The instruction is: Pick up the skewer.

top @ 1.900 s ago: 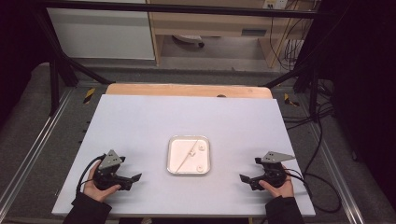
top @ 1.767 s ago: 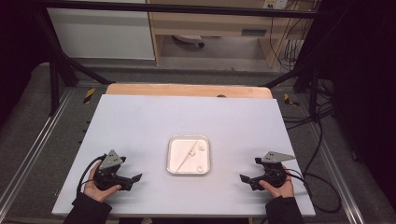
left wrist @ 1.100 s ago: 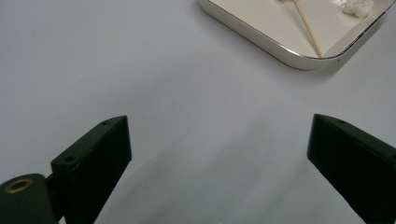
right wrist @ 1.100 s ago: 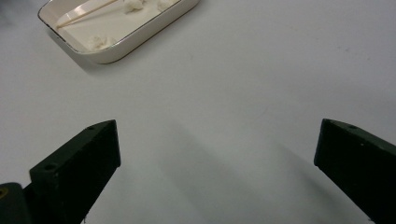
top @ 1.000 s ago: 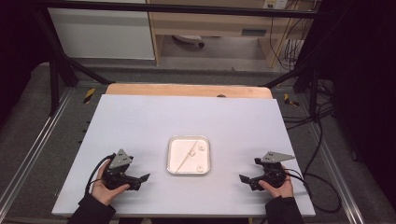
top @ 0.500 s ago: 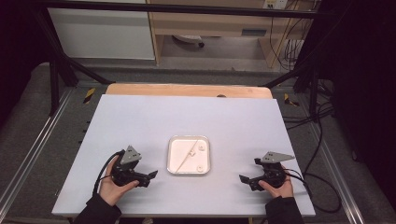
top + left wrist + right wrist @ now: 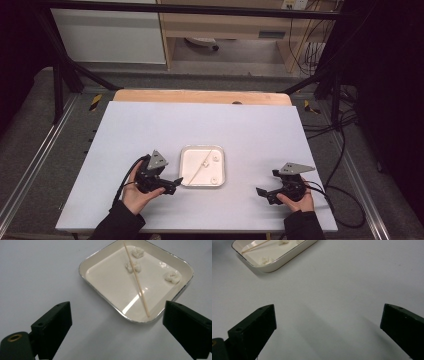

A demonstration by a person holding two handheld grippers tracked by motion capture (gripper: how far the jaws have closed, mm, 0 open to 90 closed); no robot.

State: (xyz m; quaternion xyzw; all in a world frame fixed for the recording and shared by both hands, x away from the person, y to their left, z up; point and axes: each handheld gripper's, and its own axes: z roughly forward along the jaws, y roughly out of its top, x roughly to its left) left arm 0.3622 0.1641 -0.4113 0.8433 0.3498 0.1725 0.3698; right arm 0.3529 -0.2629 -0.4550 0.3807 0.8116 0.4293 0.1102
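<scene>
Presently the left gripper sits just beside the shallow square white tray at the table's centre, jaws wide, holding nothing. Inside lie 1 thin wooden stick and 3 small white lumps. Right gripper rests well apart, jaws wide.

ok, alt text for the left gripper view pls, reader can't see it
A shallow white square tray sits on a pale table, holding a thin wooden stick laid diagonally and three small white lumps. The left gripper hovers just short of the tray, its two black jaws wide apart and holding nothing.
</scene>
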